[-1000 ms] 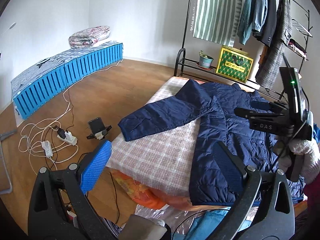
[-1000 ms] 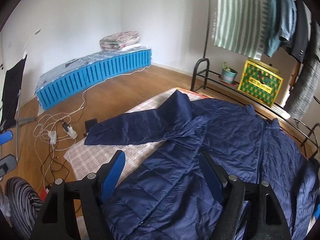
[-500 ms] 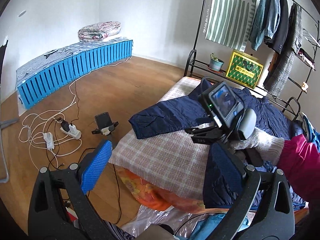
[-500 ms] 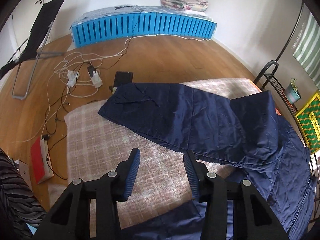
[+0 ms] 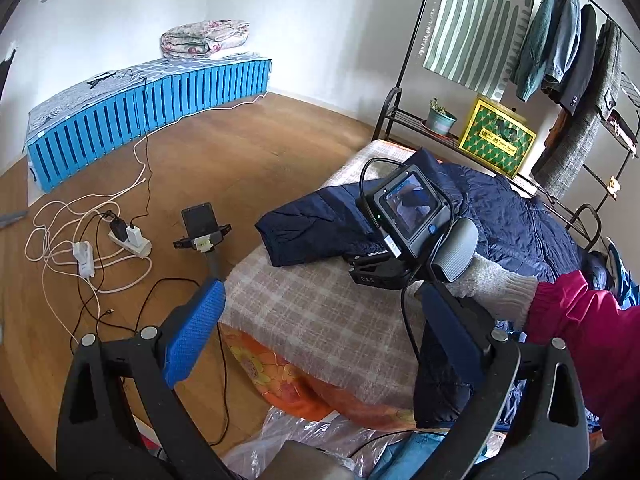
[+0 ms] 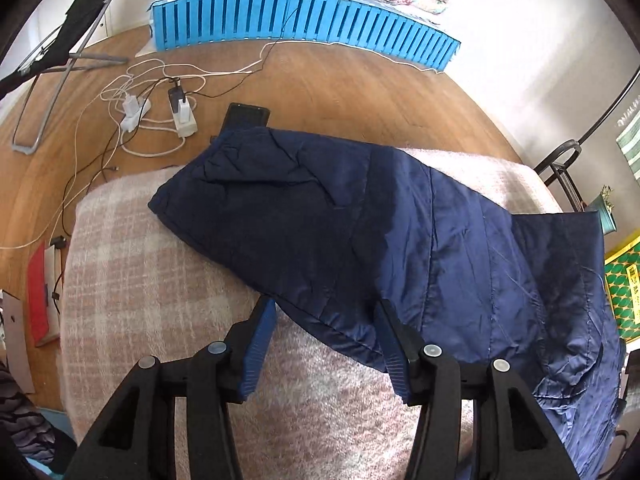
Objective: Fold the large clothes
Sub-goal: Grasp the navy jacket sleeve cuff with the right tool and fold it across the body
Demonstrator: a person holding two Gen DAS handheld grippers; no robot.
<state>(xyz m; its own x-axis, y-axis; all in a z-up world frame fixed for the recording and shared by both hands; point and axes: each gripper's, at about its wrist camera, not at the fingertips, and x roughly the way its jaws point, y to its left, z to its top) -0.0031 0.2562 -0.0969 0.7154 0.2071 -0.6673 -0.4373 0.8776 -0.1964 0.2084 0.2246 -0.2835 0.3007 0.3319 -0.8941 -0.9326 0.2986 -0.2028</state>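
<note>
**Navy quilted jacket spread on the plaid blanket, sleeve edge between the right tongs**

Spread flat across a pink-and-white plaid blanket [image 6: 132, 280]: a navy blue quilted puffer jacket [image 6: 400, 232], one sleeve stretched toward the blanket's corner, cuff ending near the edge above the wooden floor [image 6: 328, 80]. Body of the jacket [image 5: 528, 216] lying toward the black metal clothes rack [image 5: 404, 80] with its hanging garments.

Right gripper [image 6: 326, 334] low over the blanket, blue-padded fingers [image 6: 260, 340] about half parted after just closing in from a wider gap. Near hem of the sleeve lying between them; pads not visibly pressing the fabric, left finger on bare blanket just beside the hem, right finger over the cloth. Seen from the left wrist view as a black handheld unit with a small lit screen, held by a hand in a white knitted glove [image 5: 496, 284] below a magenta sleeve [image 5: 580, 320].

Left gripper [image 5: 320, 332] well parted, holding nothing, hovering off the blanket's near corner; one blue pad over the floor, the other before the jacket's lower hem.

On the floor: white power strips with tangled white and black cables [image 5: 100, 240], a black phone on a small stand [image 5: 200, 224], a blue slatted mattress base [image 5: 152, 108] along the wall.
</note>
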